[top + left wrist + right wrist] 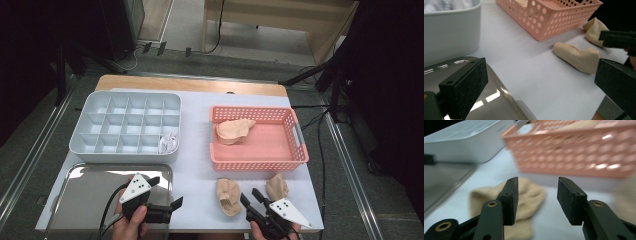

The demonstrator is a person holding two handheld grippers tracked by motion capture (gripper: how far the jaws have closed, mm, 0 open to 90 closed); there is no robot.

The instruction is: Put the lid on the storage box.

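Two beige socks lie on the white table in front of the pink basket (257, 159): one (228, 196) left, one (277, 186) right. A third beige sock (234, 131) lies inside the basket. My right gripper (251, 197) is open, low over the table between the two loose socks. In the right gripper view the gripper (538, 195) has the left sock (531, 195) just beyond its jaws, untouched. My left gripper (165, 192) stands open and empty over the right edge of the metal tray (85, 200). The left gripper view has that gripper (541, 75) facing the near sock (577, 56).
A grey compartment box (125, 150) stands at the back left, with a white cloth (168, 142) in its near right cell. The metal tray occupies the front left. The table's front edge is right under both hands. The basket wall (574, 152) rises close behind the socks.
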